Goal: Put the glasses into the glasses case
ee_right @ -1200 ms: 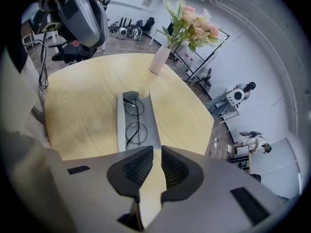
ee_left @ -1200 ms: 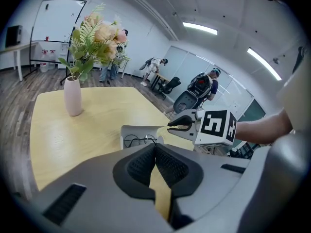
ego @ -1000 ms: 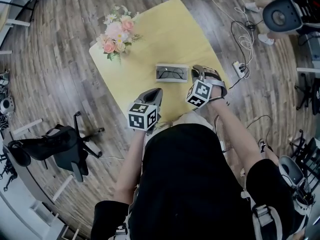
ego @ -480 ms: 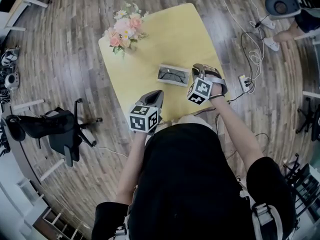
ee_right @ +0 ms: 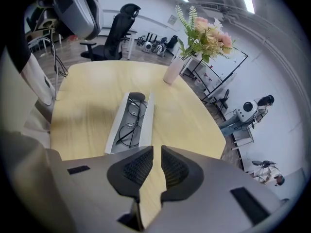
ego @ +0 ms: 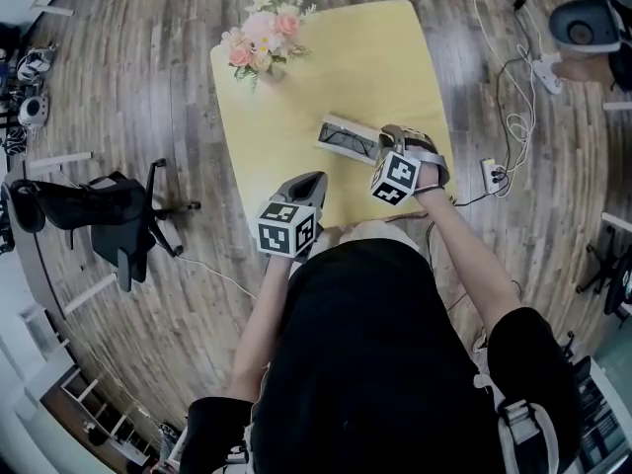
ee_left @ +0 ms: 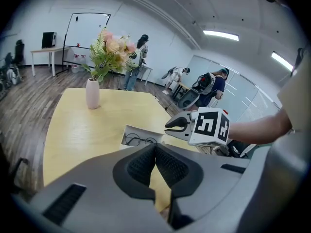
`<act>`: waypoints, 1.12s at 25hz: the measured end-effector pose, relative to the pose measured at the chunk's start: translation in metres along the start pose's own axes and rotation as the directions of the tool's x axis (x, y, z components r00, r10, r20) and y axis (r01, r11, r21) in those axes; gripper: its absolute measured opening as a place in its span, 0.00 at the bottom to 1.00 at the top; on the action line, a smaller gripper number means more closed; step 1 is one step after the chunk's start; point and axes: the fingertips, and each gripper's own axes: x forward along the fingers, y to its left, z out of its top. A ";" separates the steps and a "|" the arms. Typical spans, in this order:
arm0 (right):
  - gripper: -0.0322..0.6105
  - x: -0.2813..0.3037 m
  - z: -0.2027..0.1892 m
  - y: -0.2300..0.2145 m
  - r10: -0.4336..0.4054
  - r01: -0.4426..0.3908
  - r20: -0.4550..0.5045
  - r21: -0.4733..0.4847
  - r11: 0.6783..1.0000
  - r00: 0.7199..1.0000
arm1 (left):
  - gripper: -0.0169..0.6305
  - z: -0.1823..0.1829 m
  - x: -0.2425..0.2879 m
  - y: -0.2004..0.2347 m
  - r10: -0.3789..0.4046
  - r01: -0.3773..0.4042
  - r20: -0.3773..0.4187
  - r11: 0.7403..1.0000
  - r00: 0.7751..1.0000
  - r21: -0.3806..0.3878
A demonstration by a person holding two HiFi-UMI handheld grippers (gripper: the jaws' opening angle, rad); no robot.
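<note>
An open white glasses case (ego: 341,134) lies on the yellow table (ego: 326,57), with thin black-rimmed glasses (ego: 352,142) lying inside it. In the right gripper view the case (ee_right: 112,130) and glasses (ee_right: 130,119) lie just beyond the tips, a little to the left. My right gripper (ego: 387,136) hovers at the case's right end, its jaws a narrow gap apart with nothing between them. My left gripper (ego: 310,180) hangs near the table's front edge, short of the case, shut and empty. The left gripper view shows the case (ee_left: 127,130) and the right gripper (ee_left: 170,125).
A vase of pink and white flowers (ego: 262,38) stands at the table's far left corner. A black office chair (ego: 99,225) sits on the wooden floor to the left. Cables and a power strip (ego: 491,173) lie to the right of the table. People stand far off in the room.
The head view has swung, so the table now sits more upright in the picture. My right gripper has edged closer to the case's end. The left gripper has rolled slightly in place.
</note>
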 end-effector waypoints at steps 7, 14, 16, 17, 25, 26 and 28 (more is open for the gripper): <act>0.16 0.001 0.006 0.017 0.046 -0.045 0.034 -0.026 0.999 0.998 | 0.06 -0.007 0.002 -0.005 0.023 -0.023 0.000 1.000 1.000 -0.021; 0.16 0.000 0.010 0.034 0.085 -0.081 0.053 -0.072 0.994 0.995 | 0.06 -0.005 0.003 -0.010 0.037 -0.037 0.012 0.999 0.999 -0.033; 0.16 0.000 0.009 0.037 0.093 -0.088 0.055 -0.078 0.993 0.994 | 0.06 -0.007 0.004 -0.011 0.042 -0.041 0.013 0.998 0.999 -0.039; 0.16 0.001 0.009 0.038 0.096 -0.092 0.056 -0.081 0.992 0.994 | 0.06 -0.007 0.005 -0.012 0.044 -0.044 0.013 0.998 0.999 -0.043; 0.16 0.004 0.003 0.041 0.111 -0.105 0.060 -0.091 0.990 0.992 | 0.06 -0.016 0.009 -0.015 0.056 -0.055 0.012 0.996 0.998 -0.066; 0.16 0.004 0.003 0.041 0.110 -0.104 0.062 -0.094 0.990 0.992 | 0.06 -0.017 0.009 -0.015 0.057 -0.056 0.013 0.996 0.998 -0.067; 0.16 0.002 0.002 0.041 0.110 -0.104 0.066 -0.099 0.990 0.992 | 0.06 -0.016 0.010 -0.016 0.061 -0.060 0.019 0.996 0.998 -0.069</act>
